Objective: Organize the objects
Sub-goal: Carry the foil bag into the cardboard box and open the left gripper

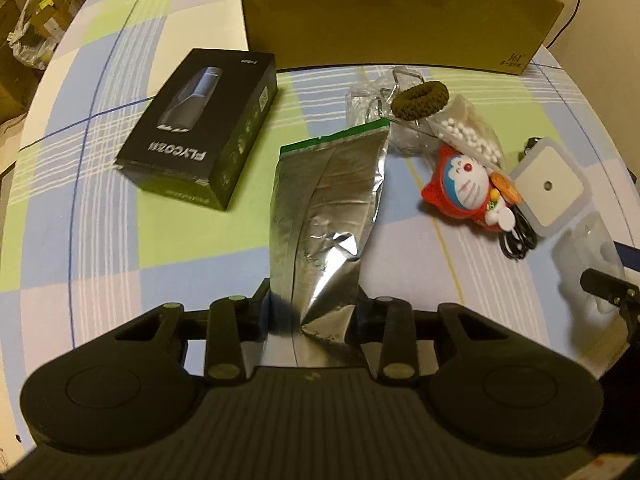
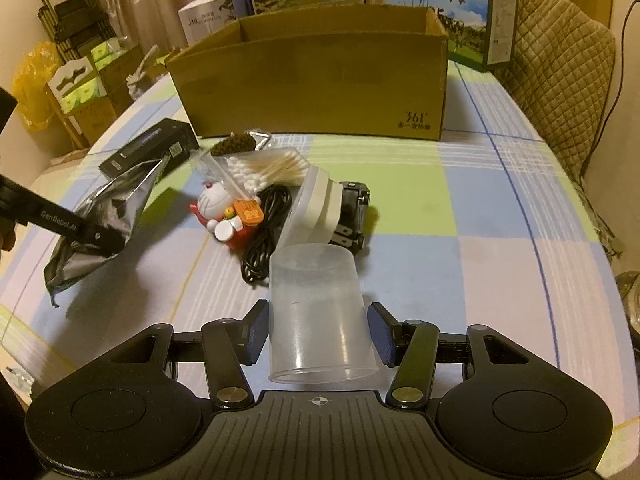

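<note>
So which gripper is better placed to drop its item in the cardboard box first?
Probably the right gripper: it holds the clear plastic cup facing the cardboard box. The left gripper only has the foil bag's end.

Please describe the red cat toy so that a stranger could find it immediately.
In front of the big cardboard box, small things lie in a pile. The red cat toy sits at its near left edge, beside the black cable. It alone has a face.
</note>
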